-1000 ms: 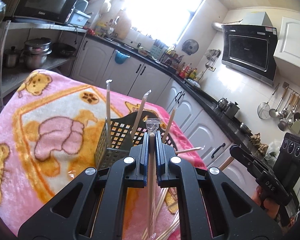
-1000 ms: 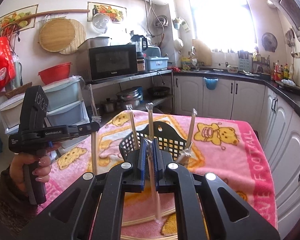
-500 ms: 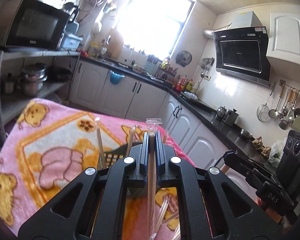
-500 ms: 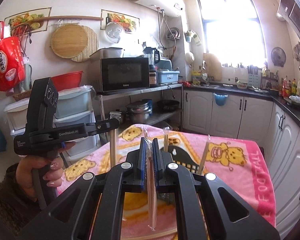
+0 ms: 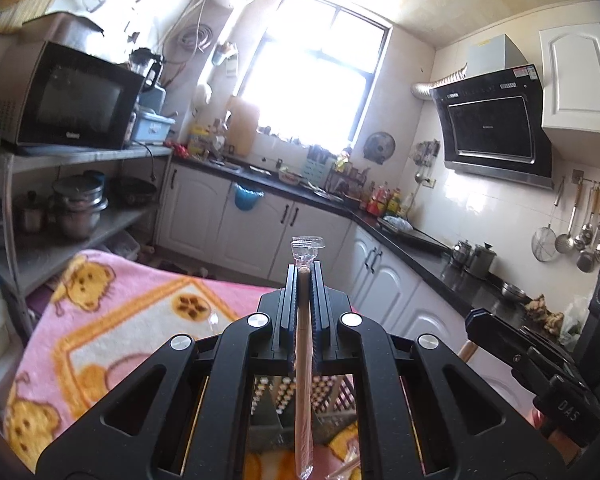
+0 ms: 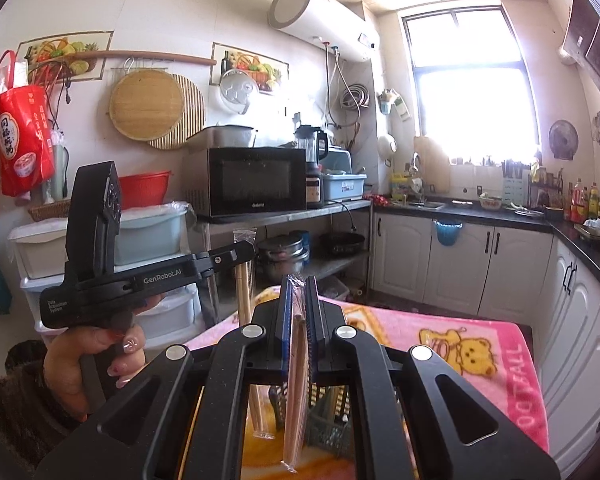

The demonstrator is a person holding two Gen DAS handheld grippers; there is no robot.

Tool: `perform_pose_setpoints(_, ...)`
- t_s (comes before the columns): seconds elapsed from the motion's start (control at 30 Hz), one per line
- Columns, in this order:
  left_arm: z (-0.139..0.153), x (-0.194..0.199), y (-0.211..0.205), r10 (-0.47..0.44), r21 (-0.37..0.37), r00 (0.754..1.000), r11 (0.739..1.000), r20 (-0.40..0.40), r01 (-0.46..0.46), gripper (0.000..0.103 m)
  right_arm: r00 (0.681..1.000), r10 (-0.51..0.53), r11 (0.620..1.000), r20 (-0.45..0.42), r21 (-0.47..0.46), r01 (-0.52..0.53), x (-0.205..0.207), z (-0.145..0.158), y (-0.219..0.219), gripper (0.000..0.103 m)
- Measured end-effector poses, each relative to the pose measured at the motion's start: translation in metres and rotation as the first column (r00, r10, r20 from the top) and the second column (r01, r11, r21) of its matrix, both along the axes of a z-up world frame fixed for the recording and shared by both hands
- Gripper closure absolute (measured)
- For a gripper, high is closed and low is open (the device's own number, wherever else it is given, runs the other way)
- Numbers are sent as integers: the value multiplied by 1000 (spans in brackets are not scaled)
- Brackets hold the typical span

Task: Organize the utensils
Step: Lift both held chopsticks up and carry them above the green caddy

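Note:
My left gripper (image 5: pixel 304 276) is shut on a plastic-wrapped pair of wooden chopsticks (image 5: pixel 303 380), held upright, with the wrapper's clear tip poking above the jaws. My right gripper (image 6: pixel 299 284) is shut on another wrapped pair (image 6: pixel 296 380) that hangs down below it. Both are held well above the dark slotted utensil basket (image 6: pixel 324 420), which shows only through the gaps under each gripper (image 5: pixel 284 400). In the right wrist view the left gripper (image 6: pixel 244 250) appears at left, held by a hand (image 6: pixel 96 352), with its chopsticks (image 6: pixel 246 280) hanging below.
A pink bear-print blanket (image 5: pixel 120 320) covers the table (image 6: pixel 480 340). More wrapped chopsticks lie on it near the basket. A metal shelf with a microwave (image 6: pixel 256 180) and pots stands beyond the table. White cabinets (image 6: pixel 460 264) line the far wall and the right side.
Both grippers have risen, each still clamped on its wrapped chopsticks. The basket and its standing chopsticks have sunk low in both views and are now mostly hidden behind the gripper bodies.

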State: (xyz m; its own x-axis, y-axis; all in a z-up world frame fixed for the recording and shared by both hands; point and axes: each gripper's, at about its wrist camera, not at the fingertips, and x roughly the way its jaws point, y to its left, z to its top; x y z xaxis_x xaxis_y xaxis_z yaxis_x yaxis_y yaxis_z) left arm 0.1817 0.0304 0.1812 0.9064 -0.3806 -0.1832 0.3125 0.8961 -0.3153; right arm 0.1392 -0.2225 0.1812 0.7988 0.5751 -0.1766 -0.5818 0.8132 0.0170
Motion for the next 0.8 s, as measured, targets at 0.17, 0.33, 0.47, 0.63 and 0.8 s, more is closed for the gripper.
perform_pose_setpoints(0.17, 10, 9, 4, 35, -1, 999, 999, 33, -35, 100, 999, -18, 1000, 31, 5, 17, 11, 10, 3, 96)
perform_pose_setpoints(0.33, 13, 17, 6, 71, -6, 996, 997, 56, -71, 100, 997, -44, 999, 71, 7, 43, 24, 18, 6, 96)
perform_pose_setpoints(0.47, 11, 25, 4, 105, -1, 992, 994, 68, -105, 100, 995, -60, 998, 83, 31, 57, 32, 23, 3, 96)
perform_pose_setpoints(0.63, 2, 35, 1, 125, -12, 990, 992, 68, -125, 100, 995, -73, 995, 63, 70, 69, 48, 23, -1, 96)
perform_pose_setpoints(0.8, -12, 45, -1, 148, -1, 987, 989, 65, -148, 100, 995, -92, 993, 37, 75, 89, 62, 15, -1, 96)
